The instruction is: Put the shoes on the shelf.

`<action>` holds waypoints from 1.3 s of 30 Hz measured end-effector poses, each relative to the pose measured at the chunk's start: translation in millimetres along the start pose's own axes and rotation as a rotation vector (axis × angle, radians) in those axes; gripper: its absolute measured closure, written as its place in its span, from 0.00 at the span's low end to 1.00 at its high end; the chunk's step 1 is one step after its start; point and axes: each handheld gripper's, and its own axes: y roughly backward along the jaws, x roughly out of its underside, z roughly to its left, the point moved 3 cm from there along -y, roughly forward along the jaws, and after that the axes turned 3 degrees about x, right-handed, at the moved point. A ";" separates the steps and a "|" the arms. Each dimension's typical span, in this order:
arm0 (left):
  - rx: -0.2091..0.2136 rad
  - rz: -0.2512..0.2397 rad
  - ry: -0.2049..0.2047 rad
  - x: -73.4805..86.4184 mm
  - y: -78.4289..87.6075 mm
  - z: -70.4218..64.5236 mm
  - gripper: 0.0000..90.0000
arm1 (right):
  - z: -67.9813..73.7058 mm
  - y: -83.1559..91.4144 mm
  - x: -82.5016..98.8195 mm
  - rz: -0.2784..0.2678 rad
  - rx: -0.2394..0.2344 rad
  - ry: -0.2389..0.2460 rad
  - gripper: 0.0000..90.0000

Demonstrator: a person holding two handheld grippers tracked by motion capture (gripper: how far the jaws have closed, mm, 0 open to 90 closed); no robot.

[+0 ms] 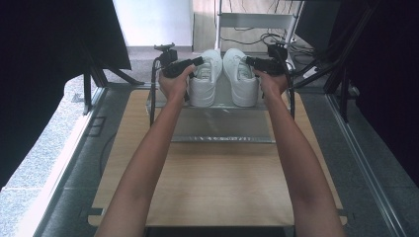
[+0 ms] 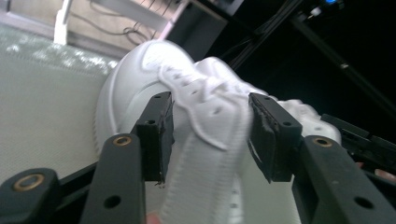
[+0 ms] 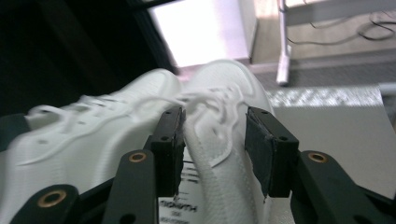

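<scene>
- Your left gripper (image 1: 198, 61) sits at the left shoe (image 1: 205, 79), toward eleven o'clock from the table's (image 1: 217, 187) middle.
- In the left gripper view its jaws stand spread, the left shoe's tongue (image 2: 210, 154) between the pads (image 2: 164, 140), which do not press on it.
- Your right gripper (image 1: 249, 61) is at the right shoe (image 1: 240, 78), toward one o'clock.
- In the right gripper view its jaws are likewise spread around the right shoe's tongue (image 3: 217, 149), with a gap on the right side.
- Both white shoes stand side by side, just beside each other, on the metal tray (image 1: 222, 126) at twelve o'clock, toes pointing away from you.
</scene>
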 end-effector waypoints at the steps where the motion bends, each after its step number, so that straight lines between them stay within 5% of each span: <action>1: 0.012 -0.007 -0.012 -1.8 5.2 -2.4 0.58 | 0.0 0.0 0.0 0.000 0.000 0.000 0.65; 2: 0.008 -0.017 -0.050 -4.2 14.5 -5.3 0.62 | 0.3 13.7 -4.9 -0.016 -0.019 0.030 0.66; 8: 0.023 -0.009 -0.114 -1.4 36.8 -12.6 0.71 | 0.2 43.3 -8.6 -0.046 -0.031 0.102 0.73; 10: 0.016 -0.005 -0.131 3.3 46.6 -14.3 0.82 | 0.5 58.1 -0.9 -0.031 -0.008 0.186 0.83; 14: -0.028 0.027 -0.209 17.0 66.9 -14.3 0.92 | -2.7 69.9 12.1 -0.015 -0.012 0.219 0.91; 22: -0.044 0.105 -0.295 42.8 81.8 -4.0 1.00 | -13.0 71.3 41.2 0.034 -0.005 0.284 0.98; 39: -0.025 0.181 -0.284 72.6 78.4 11.8 1.00 | -23.9 50.6 68.4 0.109 -0.005 0.283 0.96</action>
